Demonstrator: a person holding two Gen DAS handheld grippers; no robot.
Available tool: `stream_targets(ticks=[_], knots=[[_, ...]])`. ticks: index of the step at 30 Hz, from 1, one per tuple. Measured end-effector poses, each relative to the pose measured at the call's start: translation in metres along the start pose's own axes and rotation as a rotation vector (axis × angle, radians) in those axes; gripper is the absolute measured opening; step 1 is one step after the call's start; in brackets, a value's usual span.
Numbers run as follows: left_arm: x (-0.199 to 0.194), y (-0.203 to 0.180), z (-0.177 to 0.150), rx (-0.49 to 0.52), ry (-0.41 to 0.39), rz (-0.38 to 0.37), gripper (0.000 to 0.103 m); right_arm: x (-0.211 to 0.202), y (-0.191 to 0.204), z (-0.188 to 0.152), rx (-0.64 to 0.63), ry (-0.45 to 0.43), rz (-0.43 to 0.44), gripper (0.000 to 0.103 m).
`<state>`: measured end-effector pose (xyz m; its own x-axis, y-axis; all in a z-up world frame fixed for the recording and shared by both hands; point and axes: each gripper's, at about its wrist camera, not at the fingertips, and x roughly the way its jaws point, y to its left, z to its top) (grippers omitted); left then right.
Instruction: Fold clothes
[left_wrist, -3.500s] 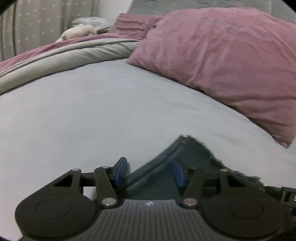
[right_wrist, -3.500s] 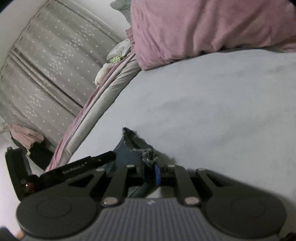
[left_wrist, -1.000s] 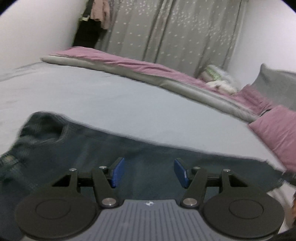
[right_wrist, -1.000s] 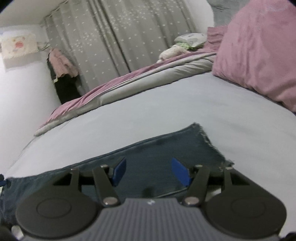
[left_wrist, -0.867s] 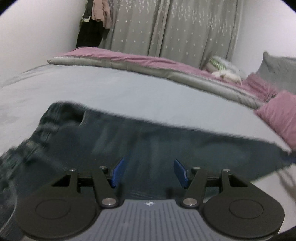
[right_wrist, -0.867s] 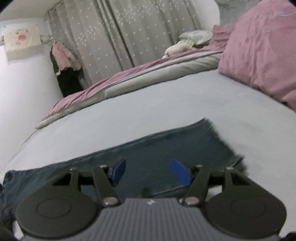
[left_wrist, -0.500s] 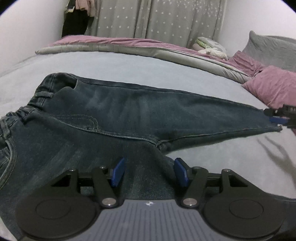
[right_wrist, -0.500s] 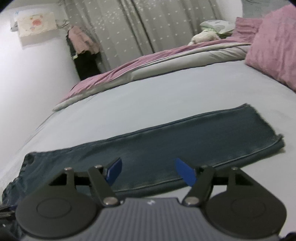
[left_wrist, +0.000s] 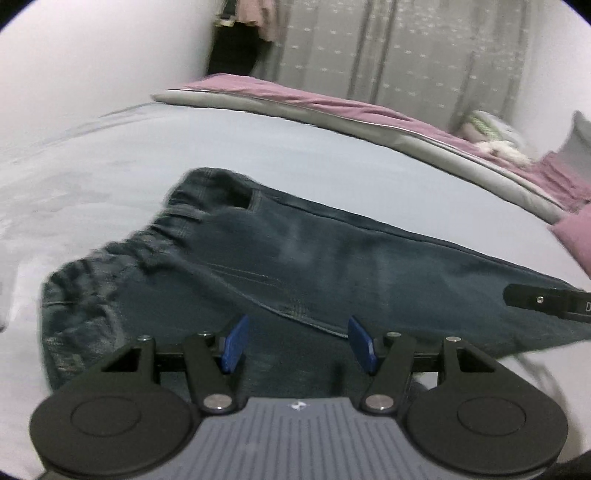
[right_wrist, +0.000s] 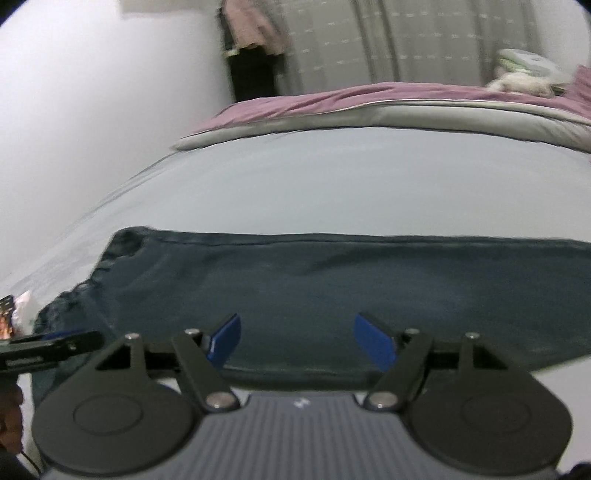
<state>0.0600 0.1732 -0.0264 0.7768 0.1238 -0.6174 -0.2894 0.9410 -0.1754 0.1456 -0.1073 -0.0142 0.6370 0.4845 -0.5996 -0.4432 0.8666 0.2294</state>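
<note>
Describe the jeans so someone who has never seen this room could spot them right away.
Start at the wide pale grey bed. Spread flat across its middle lie the jeans, dark blue denim with a gathered waistband. Everything else on the bed is pink or grey bedding.

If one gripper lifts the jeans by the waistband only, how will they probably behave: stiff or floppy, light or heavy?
The jeans would probably hang limp: they lie flat on the bed sheet and the waistband is gathered in soft wrinkles. The denim looks thick, so fairly heavy for cloth, and the long legs would likely trail behind.
</note>
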Motion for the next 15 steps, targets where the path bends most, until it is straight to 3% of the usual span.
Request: stream_targets(ticks=[6,10,15], knots=[[0.007,0.027,0.004,-0.093,0.045,0.092,0.059,0.046,0.072,0.017,-0.077,0.027,0.098,0.069],[0.01,0.041,0.002,-0.157,0.051,0.118,0.059,0.079,0.11,0.021,-0.115,0.062,0.167,0.063],[0.014,0.053,0.002,-0.162,0.046,0.14,0.059,0.119,0.156,0.016,-0.194,0.132,0.223,0.052]])
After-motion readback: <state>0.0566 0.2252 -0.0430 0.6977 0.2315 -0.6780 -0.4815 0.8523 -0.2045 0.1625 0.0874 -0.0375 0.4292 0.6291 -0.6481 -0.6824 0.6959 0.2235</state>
